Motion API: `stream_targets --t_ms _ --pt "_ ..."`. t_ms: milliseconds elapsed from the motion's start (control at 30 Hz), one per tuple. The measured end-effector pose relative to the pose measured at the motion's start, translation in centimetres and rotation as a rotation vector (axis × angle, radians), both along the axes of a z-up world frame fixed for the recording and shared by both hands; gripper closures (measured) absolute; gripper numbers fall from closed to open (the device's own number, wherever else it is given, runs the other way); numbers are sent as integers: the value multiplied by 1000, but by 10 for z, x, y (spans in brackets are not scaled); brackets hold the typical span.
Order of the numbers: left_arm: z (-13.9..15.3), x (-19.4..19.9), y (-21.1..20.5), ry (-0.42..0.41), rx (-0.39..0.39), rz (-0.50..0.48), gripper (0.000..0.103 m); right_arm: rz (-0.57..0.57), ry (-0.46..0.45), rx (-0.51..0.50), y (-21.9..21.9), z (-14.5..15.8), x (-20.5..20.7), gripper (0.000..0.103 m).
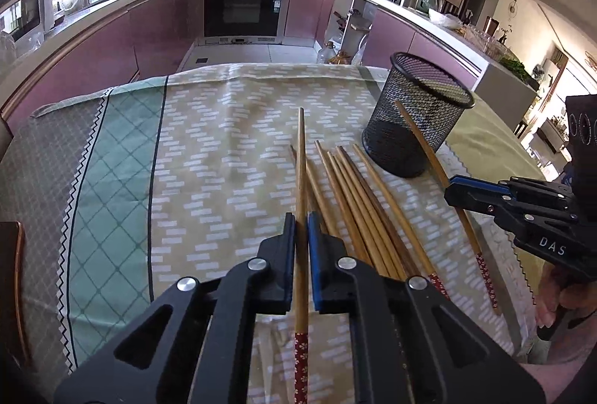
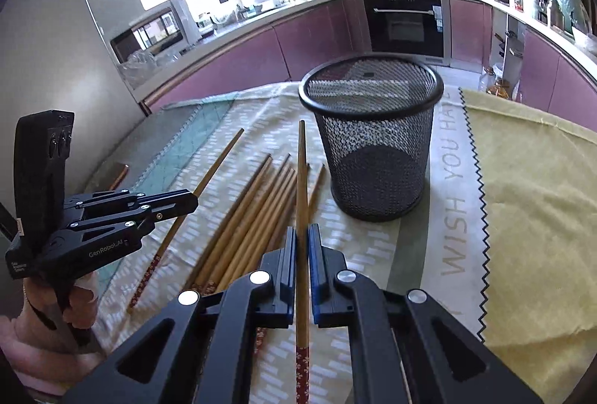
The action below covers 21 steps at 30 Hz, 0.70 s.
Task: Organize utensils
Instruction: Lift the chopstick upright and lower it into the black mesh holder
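Observation:
Several wooden chopsticks (image 1: 358, 202) with red patterned ends lie in a loose bundle on the tablecloth, also in the right wrist view (image 2: 257, 213). My left gripper (image 1: 301, 221) is shut on one chopstick (image 1: 300, 157), which points away over the cloth. My right gripper (image 2: 302, 234) is shut on another chopstick (image 2: 301, 172), whose tip points toward the black mesh cup (image 2: 373, 139). The cup (image 1: 414, 112) stands upright and looks empty. The right gripper shows in the left wrist view (image 1: 453, 187); the left gripper shows in the right wrist view (image 2: 192, 202).
The table carries a patterned cloth (image 1: 209, 127) and a yellow cloth (image 2: 530, 187) to the right of the cup. A small brown object (image 2: 119, 174) lies at the table's left edge. Kitchen cabinets and an oven (image 1: 244, 6) stand beyond the far edge.

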<state>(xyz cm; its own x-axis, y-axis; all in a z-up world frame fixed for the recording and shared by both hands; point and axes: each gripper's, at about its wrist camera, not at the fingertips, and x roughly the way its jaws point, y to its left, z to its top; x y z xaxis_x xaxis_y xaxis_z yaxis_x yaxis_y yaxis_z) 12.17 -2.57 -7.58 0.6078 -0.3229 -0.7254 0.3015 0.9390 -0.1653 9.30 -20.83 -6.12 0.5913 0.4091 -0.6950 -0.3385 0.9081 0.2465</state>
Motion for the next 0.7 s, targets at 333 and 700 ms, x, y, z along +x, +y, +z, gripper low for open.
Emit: stream_targets --t_ms 333,700 --pt "60 -24 5 -110 -127 -95 95 -1 -112 78 -18 38 -17 97" --pt "110 -27 -1 -216 -224 -145 96 -15 -237 135 -36 82 -20 97"
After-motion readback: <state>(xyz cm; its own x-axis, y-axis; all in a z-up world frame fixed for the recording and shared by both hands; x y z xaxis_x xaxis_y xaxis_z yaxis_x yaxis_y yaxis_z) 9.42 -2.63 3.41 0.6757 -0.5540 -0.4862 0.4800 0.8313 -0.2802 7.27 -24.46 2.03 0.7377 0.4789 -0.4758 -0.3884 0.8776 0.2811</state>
